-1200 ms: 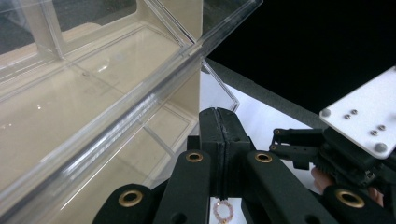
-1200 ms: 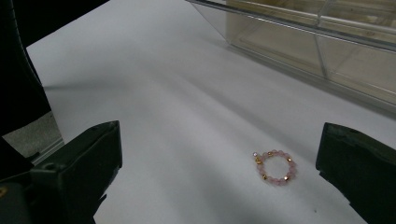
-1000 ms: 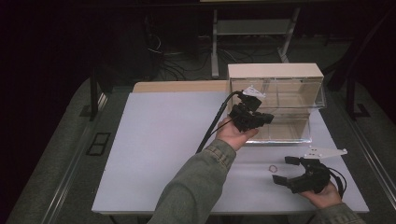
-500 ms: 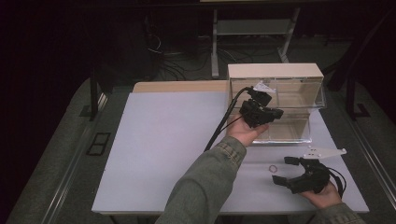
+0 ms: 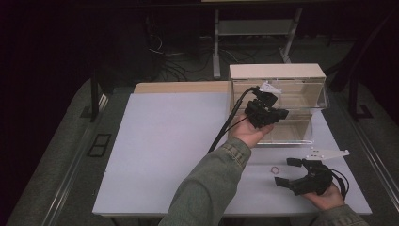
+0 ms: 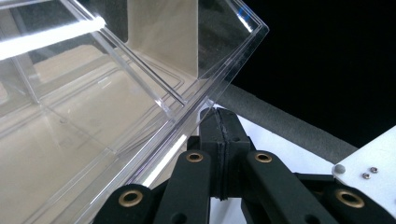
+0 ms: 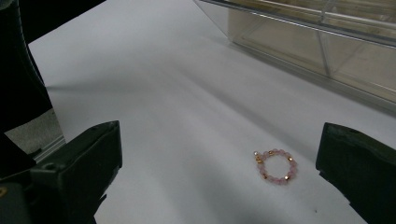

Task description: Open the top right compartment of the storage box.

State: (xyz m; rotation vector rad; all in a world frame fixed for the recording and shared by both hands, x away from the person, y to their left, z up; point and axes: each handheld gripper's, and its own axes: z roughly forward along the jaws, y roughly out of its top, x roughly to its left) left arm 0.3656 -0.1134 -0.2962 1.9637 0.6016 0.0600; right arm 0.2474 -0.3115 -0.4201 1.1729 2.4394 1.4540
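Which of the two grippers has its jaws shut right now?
The left gripper, raised at the clear box's edge, jaws pressed together. The right gripper rests low, jaws spread.

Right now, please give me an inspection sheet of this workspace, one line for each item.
Surface: white table top, flat, on a wooden table.
Job's things: clear drawer pulled out of the beige cabinet; small pink bead bracelet lies flat on the table, apart from the drawers.
Clutter: nothing seen.
Grippers: left gripper shut, its tips at the drawer's front edge; right gripper open, resting low with the bracelet ahead between its jaws, untouched.
Cables: black cable trails from the left gripper over the table.
Surroundings: dark floor, table legs and loose wires behind.
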